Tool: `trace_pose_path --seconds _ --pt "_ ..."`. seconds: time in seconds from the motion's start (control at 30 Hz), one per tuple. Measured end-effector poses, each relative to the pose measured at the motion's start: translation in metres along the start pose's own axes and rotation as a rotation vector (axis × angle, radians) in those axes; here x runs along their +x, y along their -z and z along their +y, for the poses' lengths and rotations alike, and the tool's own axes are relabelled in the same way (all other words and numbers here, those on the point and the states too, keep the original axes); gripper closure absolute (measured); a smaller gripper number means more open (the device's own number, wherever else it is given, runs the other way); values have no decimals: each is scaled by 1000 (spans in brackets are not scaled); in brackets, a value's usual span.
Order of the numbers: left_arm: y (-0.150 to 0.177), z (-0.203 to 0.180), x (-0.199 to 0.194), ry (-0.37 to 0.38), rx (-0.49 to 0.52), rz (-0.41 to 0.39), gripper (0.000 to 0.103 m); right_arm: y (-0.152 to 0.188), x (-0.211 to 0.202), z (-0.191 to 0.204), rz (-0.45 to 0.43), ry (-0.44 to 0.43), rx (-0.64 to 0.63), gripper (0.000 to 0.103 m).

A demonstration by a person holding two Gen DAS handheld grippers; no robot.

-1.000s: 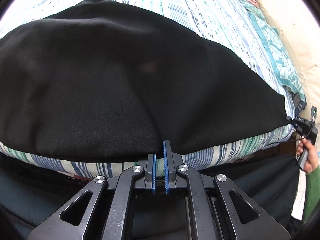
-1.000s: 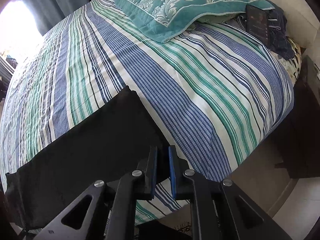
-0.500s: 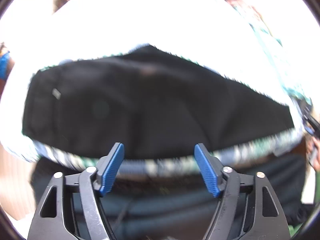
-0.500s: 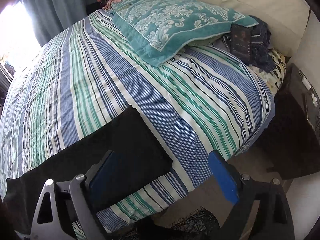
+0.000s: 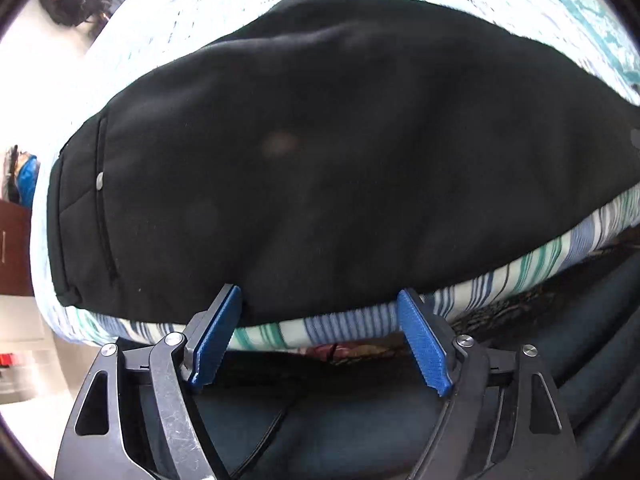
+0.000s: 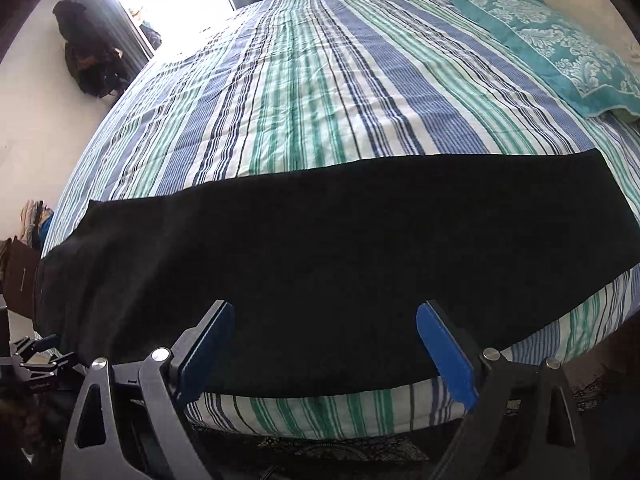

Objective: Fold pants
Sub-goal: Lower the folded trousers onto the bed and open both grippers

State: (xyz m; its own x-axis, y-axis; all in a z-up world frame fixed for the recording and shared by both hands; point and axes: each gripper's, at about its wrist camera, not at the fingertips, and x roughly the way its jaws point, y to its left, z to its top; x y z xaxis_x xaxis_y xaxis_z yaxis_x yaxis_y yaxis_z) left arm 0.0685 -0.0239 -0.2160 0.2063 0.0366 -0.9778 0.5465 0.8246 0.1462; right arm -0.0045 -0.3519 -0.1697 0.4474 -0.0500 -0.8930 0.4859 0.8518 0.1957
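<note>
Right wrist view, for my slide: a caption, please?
Open right gripper above black pants laid flat along the striped bed's near edge.

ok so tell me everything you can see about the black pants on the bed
The black pants are plain, matte, soft-looking fabric, folded into one long flat band along the near edge of the striped bedspread. The waist end shows a seamed pocket with a small metal rivet; the other end is cut square. Only the bedspread touches them.

Pants [image 6: 320, 248] on bed [image 6: 320, 92], along near edge.
</note>
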Motion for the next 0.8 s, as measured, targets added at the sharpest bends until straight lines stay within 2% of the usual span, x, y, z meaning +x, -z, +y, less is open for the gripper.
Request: trace_pose_path --seconds 0.03,0.1,0.13,0.17,0.2,0.27,0.3,0.37,0.43,0.5,0.53,0.57,0.6,0.63,0.73,0.8 --pt "4 -3 0 -16 8 5 23 5 8 9 -1 21 -27 11" --pt "7 -2 -13 33 -30 -24 23 15 28 19 63 65 -50 9" --pt "7 0 -25 75 -64 -61 23 20 34 21 79 84 -69 6" --pt "4 1 -38 107 -94 -108 23 22 33 23 59 86 -93 3" --pt "-2 0 -50 127 -114 -158 19 24 32 23 53 88 -102 1" --pt "-18 -7 -71 136 -116 -265 8 26 33 19 54 77 -87 0" --pt "-32 -10 -77 126 -106 -313 6 27 34 17 49 69 -81 0" --pt "-65 -17 -75 111 -88 -360 6 29 35 16 40 70 -83 0" --pt "-89 -21 -53 121 -102 -346 6 29 35 17 37 79 -88 0" --pt "-100 -20 -14 96 -114 -251 7 30 35 15 35 76 -85 0" --pt "-90 -8 7 88 -113 -175 10 30 35 15 33 75 -85 0" --pt "-76 -8 18 84 -105 -142 10 30 35 15 31 75 -87 0" --pt "-61 -8 14 78 -93 -183 9 30 35 14 29 75 -88 0" --pt "-48 -9 9 70 -78 -188 8 31 34 14 28 76 -91 0" --pt "-26 -2 0 101 -64 -138 7 33 33 14 21 74 -92 0" --pt "-32 0 -4 137 -86 -125 8 34 32 14 21 77 -89 0"
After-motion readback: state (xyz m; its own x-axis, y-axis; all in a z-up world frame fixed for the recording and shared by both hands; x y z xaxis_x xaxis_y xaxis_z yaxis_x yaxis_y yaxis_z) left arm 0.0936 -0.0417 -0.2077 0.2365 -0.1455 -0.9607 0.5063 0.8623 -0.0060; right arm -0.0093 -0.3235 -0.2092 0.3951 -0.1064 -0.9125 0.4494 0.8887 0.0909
